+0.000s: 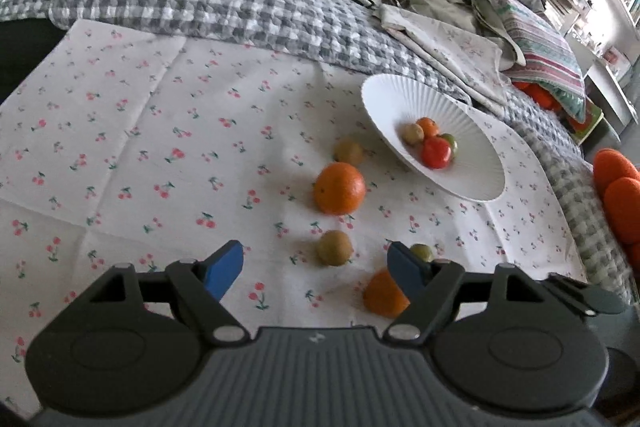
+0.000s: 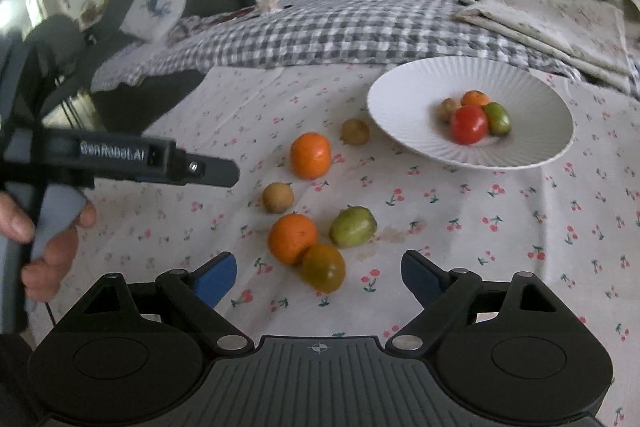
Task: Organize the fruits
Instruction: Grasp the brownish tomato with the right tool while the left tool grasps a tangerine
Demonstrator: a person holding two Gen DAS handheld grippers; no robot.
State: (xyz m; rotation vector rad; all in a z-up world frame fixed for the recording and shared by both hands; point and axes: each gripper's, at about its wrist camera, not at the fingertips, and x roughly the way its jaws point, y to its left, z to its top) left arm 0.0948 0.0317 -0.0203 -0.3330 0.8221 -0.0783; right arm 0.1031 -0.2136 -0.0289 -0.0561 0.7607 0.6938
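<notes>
I count four fruits in the white ribbed plate (image 2: 400, 131) and six loose on the cherry-print cloth (image 2: 500, 247), while my left gripper (image 1: 316, 269) and right gripper (image 2: 318, 273) both hang spread and empty.

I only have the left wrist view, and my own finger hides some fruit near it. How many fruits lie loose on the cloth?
Observer: Six. A dark green-brown fruit, hidden from you, lies touching the near orange.
Operator: Is the right gripper holding anything?
Observer: No. The right gripper is open, with its pads touching nothing. The dark green-brown fruit lies just ahead, in line with the gap between its fingers.
</notes>
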